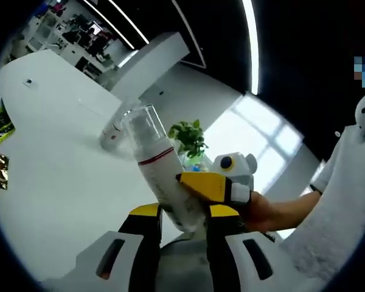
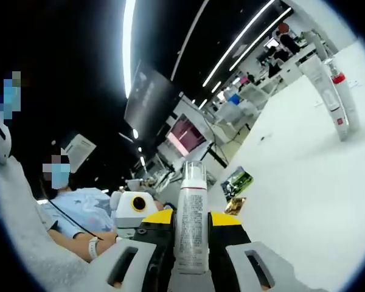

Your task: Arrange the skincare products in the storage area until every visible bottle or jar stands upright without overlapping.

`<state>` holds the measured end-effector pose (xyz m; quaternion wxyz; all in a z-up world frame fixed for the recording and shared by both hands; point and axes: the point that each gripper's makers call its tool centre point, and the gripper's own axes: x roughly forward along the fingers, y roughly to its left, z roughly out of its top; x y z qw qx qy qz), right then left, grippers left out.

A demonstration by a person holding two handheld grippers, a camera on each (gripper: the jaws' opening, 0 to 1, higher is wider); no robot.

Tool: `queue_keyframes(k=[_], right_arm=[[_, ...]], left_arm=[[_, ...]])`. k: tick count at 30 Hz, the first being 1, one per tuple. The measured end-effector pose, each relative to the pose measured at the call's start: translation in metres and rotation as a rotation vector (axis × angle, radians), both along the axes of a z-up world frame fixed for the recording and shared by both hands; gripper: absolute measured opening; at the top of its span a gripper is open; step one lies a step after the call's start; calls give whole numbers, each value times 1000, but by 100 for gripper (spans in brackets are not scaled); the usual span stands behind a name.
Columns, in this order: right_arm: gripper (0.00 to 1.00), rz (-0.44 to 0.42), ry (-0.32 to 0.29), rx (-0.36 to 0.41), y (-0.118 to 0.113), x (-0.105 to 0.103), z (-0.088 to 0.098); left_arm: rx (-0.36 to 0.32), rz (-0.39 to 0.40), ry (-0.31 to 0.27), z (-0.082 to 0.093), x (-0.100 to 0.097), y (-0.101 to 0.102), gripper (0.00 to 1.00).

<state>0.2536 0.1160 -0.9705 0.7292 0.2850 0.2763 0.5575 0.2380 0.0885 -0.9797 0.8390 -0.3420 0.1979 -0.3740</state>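
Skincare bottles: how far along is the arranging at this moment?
Done: one white bottle with a red band already stands on the white table. In hand: both the left gripper and right gripper clamp a clear-capped foam bottle, lifted and tilted. Left: setting it down upright, apart from the other.

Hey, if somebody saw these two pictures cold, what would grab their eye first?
Most likely the white pump bottle, gripped by both claws at once: the left claw at its base and the right claw beside it, lifted over the white table. Next, two more bottles stand upright at the table's far side, and snack packets lie near its edge.
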Motion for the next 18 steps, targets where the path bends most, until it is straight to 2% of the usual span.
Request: queue_keyframes(k=[4,8,12,15,18], right_arm=[[12,-21,8,-1,-6,-3,-3],[12,-14,-25,-52,-13,-8,-8],[13,5,-46,-131,-19,-14,-19],[13,-6,-37,-157,-20,-14,-23],[14,-23,-39,-219,-21,-14,-30]], left_arm=[[8,-22,15,-3,-2,-2,19],[46,-47,26,-9,-4,-7,18],[131,-84,39,-21,-9,-13,17],[178,-88,29,-25,-9,-14,17],[260,-83,25,-33,-10,-13,17]])
